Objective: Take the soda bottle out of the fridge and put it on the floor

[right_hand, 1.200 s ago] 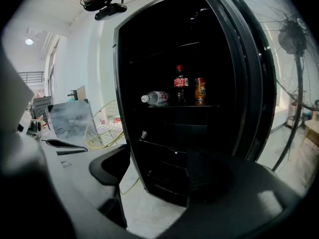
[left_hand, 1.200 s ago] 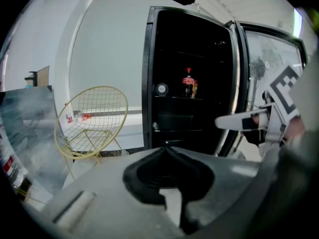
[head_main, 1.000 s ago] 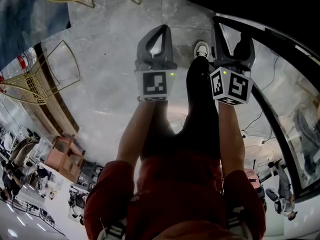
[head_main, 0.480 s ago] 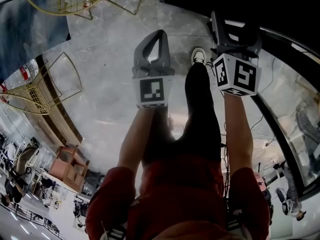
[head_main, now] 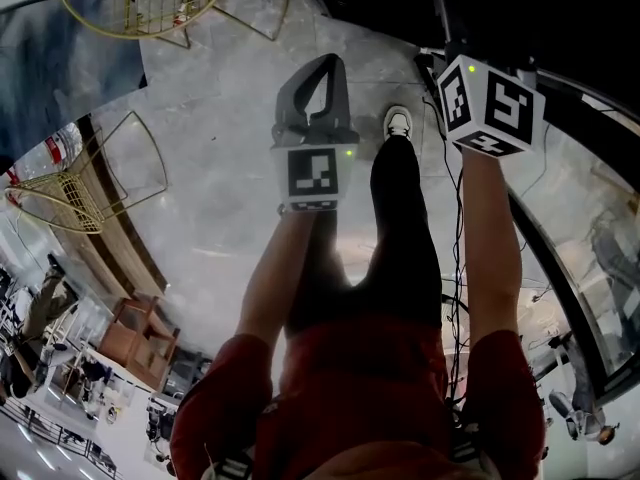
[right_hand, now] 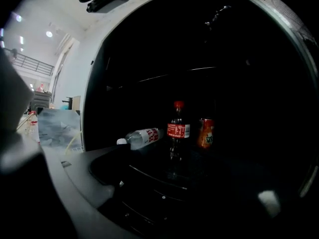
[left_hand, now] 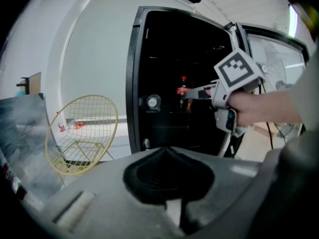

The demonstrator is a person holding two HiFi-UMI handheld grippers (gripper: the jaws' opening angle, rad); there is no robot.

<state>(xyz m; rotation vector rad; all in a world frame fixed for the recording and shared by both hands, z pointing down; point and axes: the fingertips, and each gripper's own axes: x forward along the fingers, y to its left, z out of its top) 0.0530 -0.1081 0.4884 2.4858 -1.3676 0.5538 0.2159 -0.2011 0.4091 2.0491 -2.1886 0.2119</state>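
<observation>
Your right gripper (left_hand: 193, 92) was released and empty; you needed to centre it squarely on the upright soda bottle (right_hand: 178, 129).

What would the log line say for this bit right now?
right claw: open, facing soda bottle in fridge | left claw: shut, empty | soda bottle: upright, untouched

Left gripper (head_main: 322, 63) just left of white shoe (head_main: 398, 121), jaws touching; right gripper's marker cube (head_main: 492, 106) right of white shoe, against dark fridge (head_main: 540, 13).
</observation>
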